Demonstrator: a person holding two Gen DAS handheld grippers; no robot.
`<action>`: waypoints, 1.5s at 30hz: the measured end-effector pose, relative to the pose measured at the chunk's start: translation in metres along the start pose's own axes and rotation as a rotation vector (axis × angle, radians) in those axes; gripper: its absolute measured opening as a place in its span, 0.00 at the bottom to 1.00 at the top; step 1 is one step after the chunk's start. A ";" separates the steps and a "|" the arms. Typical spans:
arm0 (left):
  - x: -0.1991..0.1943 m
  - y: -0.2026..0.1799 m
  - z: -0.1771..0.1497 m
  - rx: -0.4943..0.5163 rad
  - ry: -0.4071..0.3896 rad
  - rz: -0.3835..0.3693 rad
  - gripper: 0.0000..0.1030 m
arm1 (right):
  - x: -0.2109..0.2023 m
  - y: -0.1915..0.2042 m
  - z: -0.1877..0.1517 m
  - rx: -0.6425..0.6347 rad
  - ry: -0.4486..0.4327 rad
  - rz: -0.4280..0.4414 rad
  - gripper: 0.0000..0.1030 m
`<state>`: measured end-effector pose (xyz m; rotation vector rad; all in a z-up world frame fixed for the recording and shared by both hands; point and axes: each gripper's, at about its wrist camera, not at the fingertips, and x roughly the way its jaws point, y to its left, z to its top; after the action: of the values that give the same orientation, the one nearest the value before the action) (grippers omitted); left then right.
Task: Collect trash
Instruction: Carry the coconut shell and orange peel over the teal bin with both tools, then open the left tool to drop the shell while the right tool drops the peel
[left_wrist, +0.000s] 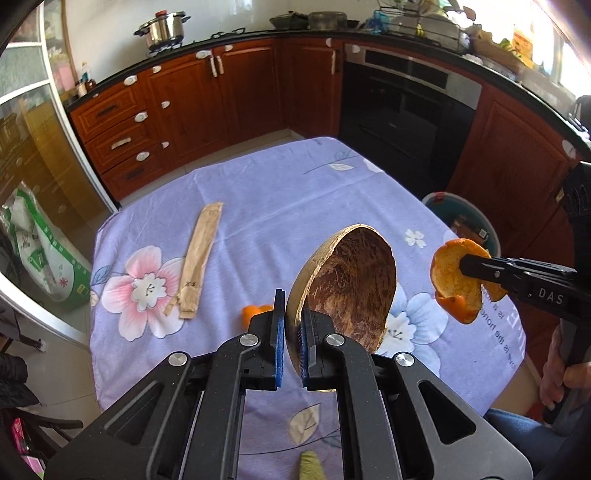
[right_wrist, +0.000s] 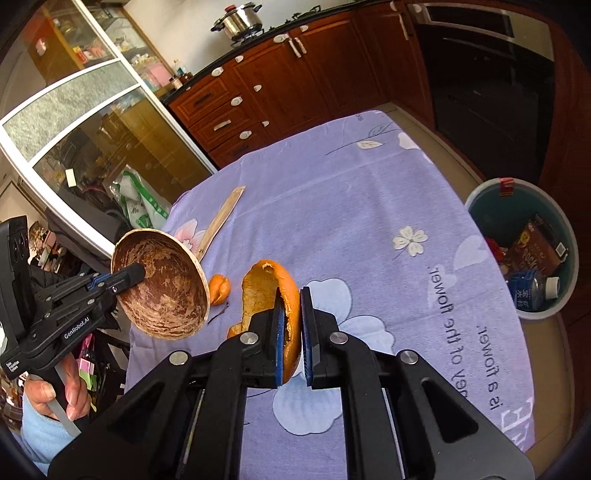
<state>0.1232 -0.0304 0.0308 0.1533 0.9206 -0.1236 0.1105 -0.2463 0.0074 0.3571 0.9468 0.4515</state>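
My left gripper (left_wrist: 293, 314) is shut on the rim of a brown coconut-shell bowl (left_wrist: 351, 284) and holds it tilted above the table; the bowl also shows in the right wrist view (right_wrist: 162, 288). My right gripper (right_wrist: 293, 314) is shut on a large orange peel (right_wrist: 273, 291) and holds it above the cloth; the peel also shows in the left wrist view (left_wrist: 456, 280). A small orange peel piece (left_wrist: 255, 312) lies on the cloth; it also shows in the right wrist view (right_wrist: 219, 288). A brown paper chopstick sleeve (left_wrist: 199, 258) lies left of it.
The table carries a purple flowered cloth (left_wrist: 295, 192). A teal trash bin (right_wrist: 524, 251) with a box and a bottle inside stands on the floor to the table's right. Wooden cabinets (left_wrist: 192, 103) and an oven (left_wrist: 406, 103) stand beyond. A green item (left_wrist: 312, 465) lies at the near edge.
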 end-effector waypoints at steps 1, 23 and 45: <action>0.003 -0.010 0.003 0.015 0.002 -0.012 0.07 | -0.004 -0.009 0.001 0.018 -0.011 -0.004 0.07; 0.130 -0.206 0.091 0.222 0.124 -0.231 0.07 | -0.064 -0.232 0.024 0.365 -0.171 -0.203 0.07; 0.208 -0.281 0.115 0.313 0.207 -0.193 0.07 | -0.009 -0.307 0.034 0.447 -0.074 -0.259 0.08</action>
<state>0.2899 -0.3360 -0.0892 0.3732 1.1181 -0.4378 0.1995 -0.5154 -0.1163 0.6414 1.0028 -0.0150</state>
